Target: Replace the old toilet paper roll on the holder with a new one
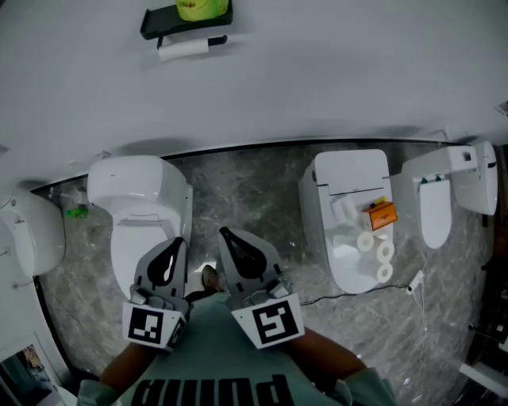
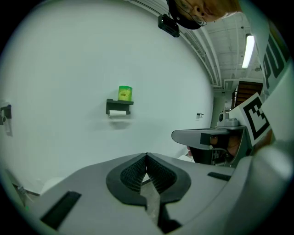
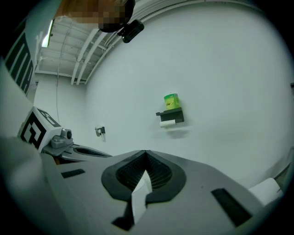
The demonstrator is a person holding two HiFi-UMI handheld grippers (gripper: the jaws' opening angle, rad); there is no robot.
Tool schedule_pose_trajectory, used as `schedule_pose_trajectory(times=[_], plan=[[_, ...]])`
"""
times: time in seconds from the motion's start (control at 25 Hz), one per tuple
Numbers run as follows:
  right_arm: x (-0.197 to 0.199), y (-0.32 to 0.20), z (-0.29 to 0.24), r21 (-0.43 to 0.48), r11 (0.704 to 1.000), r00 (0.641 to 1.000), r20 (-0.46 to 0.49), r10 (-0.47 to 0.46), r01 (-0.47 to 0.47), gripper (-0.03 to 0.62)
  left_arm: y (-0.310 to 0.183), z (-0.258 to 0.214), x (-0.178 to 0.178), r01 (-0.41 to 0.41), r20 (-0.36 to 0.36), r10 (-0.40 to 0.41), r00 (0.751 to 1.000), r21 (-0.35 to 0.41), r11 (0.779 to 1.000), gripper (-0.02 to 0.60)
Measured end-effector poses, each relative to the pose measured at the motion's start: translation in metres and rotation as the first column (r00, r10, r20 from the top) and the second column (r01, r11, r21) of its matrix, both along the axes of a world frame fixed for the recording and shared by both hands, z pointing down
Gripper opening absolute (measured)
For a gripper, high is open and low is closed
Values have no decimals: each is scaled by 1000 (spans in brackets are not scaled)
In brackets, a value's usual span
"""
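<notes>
Head view, near edge: left gripper [image 1: 178, 241] and right gripper [image 1: 225, 233] side by side just ahead of the torso. Both claws pinched fully together, tip to tip, nothing held; same reading in left gripper view and right gripper view.

Below and beyond, on the floor: white toilet [image 1: 135, 208] close by on the left. Further right, on the closed lid of a second toilet [image 1: 352, 170], three spare rolls [image 1: 376, 254] in a line near the lid's front edge, beside an orange item [image 1: 383, 216].

Farthest: holder [image 1: 187, 21], a black shelf high on the wall, well apart from both claws. Old roll [image 1: 183, 49] hung just under it, green container [image 1: 203, 8] standing on top.

Handling, judged: roll light, soft, easily crushed, loose sheet prone to tearing. Best gripped across the outer girth near mid-length, gentle squeeze, then slid sideways off the bar.

Not resolved: bar ends and release mechanism hidden under the shelf; paper left on old roll; identity of the orange item; print on the green container, cut off at the top edge.
</notes>
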State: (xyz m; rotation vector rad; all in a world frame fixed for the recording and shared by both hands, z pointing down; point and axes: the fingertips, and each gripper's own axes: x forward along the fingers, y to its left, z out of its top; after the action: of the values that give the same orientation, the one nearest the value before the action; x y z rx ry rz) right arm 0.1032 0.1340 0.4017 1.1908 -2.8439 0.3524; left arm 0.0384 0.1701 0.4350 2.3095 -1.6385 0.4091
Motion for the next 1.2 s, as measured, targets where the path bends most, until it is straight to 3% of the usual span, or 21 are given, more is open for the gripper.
schedule_pose_trajectory(times=[0.28,0.8,1.2], plan=[[14,-31,-17,38,998,999,30,-43,42,2,-28,-15,6,84,8,-85,996,22,996,3],[32,-68,-30,65,997,998,36,-54,52,2,-63,-28,18,112,40,-115,993,72,991,3],[39,-97,-34,68,997,999,25,31,-33,2,-106,-34,25,7,7,-8,1000,91,996,3]])
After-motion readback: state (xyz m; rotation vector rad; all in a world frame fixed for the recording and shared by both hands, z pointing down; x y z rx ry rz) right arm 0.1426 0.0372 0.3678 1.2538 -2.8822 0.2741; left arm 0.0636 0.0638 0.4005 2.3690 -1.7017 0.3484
